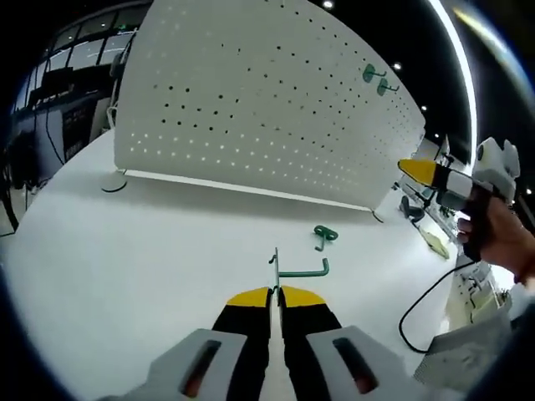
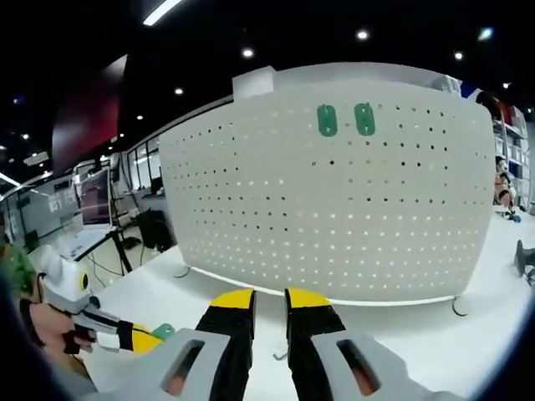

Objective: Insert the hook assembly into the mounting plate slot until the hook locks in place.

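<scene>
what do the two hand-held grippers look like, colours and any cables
Each hand-held gripper has two black jaws with yellow tips, rising from a light grey body with dark oval slots: the left, the right. In the left gripper view, a black cable trails on the white table below the right one.

In the right gripper view, a green hook (image 2: 163, 332) at eight o'clock is mostly hidden behind the left gripper (image 2: 144, 340); a small metal piece (image 2: 279, 357) at six o'clock is largely hidden between the jaws.
</scene>
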Demonstrator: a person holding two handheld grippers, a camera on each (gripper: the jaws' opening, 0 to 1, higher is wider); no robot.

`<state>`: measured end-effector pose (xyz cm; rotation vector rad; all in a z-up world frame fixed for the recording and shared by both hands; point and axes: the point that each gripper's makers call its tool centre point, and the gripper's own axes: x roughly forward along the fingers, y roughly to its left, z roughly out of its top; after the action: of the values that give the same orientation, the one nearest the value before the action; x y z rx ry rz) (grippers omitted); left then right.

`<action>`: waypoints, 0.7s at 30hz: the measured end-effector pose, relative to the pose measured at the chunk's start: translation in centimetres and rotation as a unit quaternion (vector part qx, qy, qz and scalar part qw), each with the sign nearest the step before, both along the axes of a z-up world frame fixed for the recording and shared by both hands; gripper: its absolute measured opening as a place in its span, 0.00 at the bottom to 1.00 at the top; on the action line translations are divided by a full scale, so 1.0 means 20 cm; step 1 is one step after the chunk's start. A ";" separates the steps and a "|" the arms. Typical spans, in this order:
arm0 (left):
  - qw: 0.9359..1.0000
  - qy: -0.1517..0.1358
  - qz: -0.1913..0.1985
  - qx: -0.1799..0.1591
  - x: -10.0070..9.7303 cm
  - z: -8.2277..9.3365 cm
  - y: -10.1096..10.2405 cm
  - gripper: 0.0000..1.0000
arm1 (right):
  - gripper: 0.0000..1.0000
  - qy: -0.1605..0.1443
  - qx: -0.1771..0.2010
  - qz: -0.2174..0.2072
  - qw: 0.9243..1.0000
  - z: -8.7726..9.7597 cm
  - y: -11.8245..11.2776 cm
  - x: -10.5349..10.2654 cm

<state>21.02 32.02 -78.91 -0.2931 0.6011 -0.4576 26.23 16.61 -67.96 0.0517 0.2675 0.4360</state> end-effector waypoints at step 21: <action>0.994 -0.107 -0.018 -0.027 -0.08 0.33 -0.08 0.04 | 0.17 0.020 0.063 0.112 0.992 -0.04 0.31 -0.29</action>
<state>19.50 30.46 -72.33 -0.2810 0.3854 -0.5342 20.48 22.74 -68.83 0.1547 0.2857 0.6746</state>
